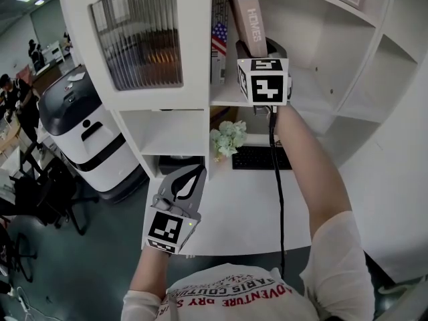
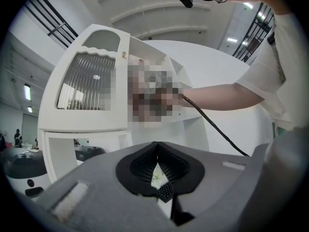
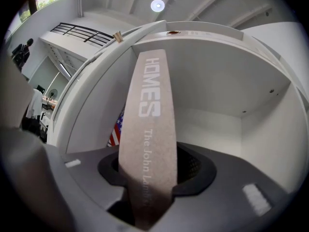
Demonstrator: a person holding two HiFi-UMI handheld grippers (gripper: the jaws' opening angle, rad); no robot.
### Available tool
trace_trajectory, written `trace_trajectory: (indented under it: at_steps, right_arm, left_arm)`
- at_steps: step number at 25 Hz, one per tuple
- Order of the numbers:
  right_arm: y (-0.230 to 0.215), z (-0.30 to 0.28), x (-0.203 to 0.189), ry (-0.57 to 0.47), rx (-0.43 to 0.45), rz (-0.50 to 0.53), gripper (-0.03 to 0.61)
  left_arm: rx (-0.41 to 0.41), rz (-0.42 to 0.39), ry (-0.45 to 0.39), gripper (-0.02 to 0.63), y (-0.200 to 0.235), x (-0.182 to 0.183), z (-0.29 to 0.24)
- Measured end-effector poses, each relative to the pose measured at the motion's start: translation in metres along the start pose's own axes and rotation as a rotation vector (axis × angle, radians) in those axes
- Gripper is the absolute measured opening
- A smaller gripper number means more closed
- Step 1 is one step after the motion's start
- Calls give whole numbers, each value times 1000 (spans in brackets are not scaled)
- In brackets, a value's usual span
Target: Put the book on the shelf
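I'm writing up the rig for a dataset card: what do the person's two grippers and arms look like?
Both the left gripper and the right gripper are grey with black ribbed pads, each carrying a white cube with black square markers. A black cable runs along the right arm. The person wears a white short-sleeved shirt with red lettering.

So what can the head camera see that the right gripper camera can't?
Only the head view shows the keyboard, the flowers, the left gripper and the ribbed cabinet door. Only the right gripper view shows the smaller writing under HOMES on the brown book, and the ceiling lights. Both show that book held in the right gripper, the flag-patterned book beside it, and the white shelf.
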State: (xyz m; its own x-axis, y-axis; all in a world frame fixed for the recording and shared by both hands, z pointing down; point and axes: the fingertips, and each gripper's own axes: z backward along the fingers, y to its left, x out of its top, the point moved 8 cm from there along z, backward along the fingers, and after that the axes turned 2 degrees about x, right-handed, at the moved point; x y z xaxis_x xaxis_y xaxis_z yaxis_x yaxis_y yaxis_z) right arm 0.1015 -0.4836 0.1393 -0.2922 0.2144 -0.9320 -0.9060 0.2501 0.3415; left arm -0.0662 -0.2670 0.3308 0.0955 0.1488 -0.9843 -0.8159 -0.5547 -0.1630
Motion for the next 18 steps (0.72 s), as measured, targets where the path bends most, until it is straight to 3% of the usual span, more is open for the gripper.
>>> trace_trajectory:
  at_steps: [4,10,18]
  right_arm:
    - [-4,-15,-5,-16,17,6,179]
    - [-9,-37,-14,-83,125,-23,230]
    - [-9,-61,-20,-88,99,-32,236]
  left_arm:
    - [17,10,-2,6,9,-4,-4]
    - [35,24,13,6,19,-10,-8]
    - [65,34,54,6,32,-23,-9]
